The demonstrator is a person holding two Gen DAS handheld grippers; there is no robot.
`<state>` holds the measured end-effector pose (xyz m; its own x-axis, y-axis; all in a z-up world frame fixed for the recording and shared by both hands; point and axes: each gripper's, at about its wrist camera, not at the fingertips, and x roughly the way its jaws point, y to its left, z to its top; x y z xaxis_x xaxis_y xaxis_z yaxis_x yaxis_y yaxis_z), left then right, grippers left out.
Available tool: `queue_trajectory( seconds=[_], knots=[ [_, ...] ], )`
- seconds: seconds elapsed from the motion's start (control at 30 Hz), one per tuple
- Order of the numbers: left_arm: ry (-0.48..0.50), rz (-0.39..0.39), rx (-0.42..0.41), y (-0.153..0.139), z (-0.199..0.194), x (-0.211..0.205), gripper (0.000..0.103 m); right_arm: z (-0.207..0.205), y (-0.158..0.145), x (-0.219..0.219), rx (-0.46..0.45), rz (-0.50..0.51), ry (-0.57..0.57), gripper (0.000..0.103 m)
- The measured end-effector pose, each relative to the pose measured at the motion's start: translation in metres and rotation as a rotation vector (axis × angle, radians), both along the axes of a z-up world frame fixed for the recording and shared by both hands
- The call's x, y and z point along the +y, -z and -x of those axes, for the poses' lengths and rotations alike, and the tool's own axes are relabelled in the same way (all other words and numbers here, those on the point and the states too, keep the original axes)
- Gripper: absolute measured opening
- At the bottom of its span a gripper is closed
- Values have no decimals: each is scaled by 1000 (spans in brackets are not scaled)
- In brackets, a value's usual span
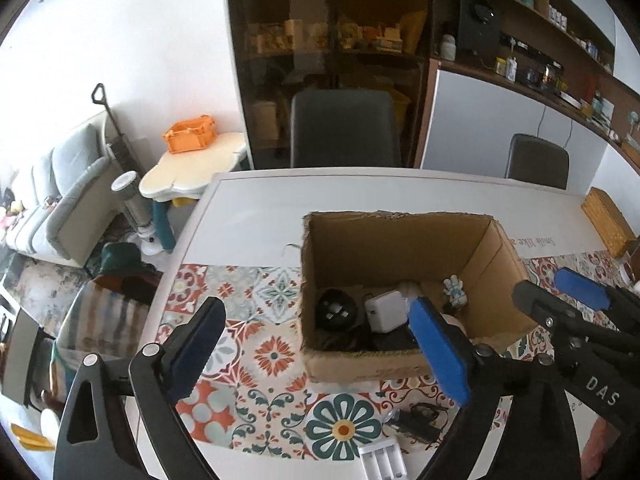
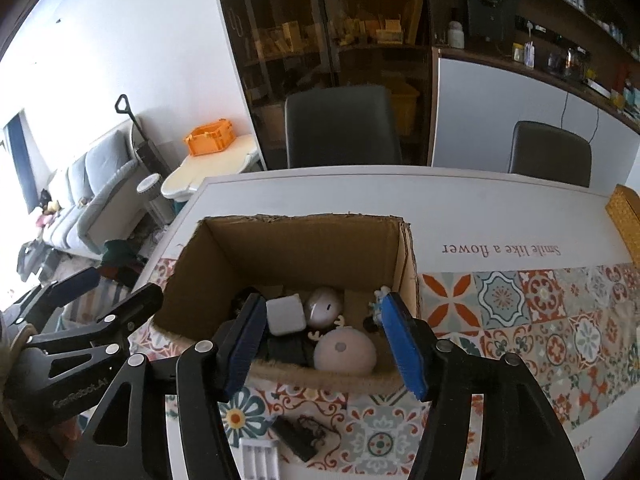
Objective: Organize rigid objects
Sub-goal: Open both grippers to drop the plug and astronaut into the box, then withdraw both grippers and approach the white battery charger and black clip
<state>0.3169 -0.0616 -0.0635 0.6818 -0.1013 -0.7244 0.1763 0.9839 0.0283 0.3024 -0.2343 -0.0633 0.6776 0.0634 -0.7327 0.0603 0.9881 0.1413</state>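
An open cardboard box (image 1: 348,368) (image 2: 300,248) stands on the patterned table mat. Inside lie a white charger cube (image 1: 386,310) (image 2: 285,314), a black round item (image 1: 336,308), two pinkish round items (image 2: 345,350) and a small figurine (image 1: 456,290). My left gripper (image 1: 320,348) is open, low over the box's near left corner, holding nothing. My right gripper (image 2: 324,344) is open above the box's near edge, also holding nothing. In front of the box on the mat lie a black adapter with its cable (image 1: 416,420) (image 2: 302,434) and a white battery holder (image 1: 382,460) (image 2: 260,460).
Two dark chairs (image 1: 344,128) (image 1: 536,156) stand at the table's far side. A yellow woven box (image 1: 608,220) (image 2: 628,216) sits at the table's right end. The table's left edge drops off beside a striped seat (image 1: 100,320). Each gripper shows in the other's view.
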Motion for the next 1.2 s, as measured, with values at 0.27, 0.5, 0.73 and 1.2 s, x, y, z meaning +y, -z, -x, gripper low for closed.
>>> queue_trajectory(
  seconds=[0.27, 0.5, 0.73, 1.2],
  knots=[
    [-48, -10, -40, -5, 34, 18, 103, 31, -6, 11, -22, -6, -15, 70],
    [-92, 7, -18, 2, 55, 34, 103, 53, 0, 21, -17, -14, -38, 70],
    [-122, -18, -13, 14, 77, 44, 103, 69, 11, 32, 7, -15, -70, 70],
    [-193, -26, 69, 50, 113, 74, 103, 90, 46, 58, 100, -26, -139, 70]
  ],
)
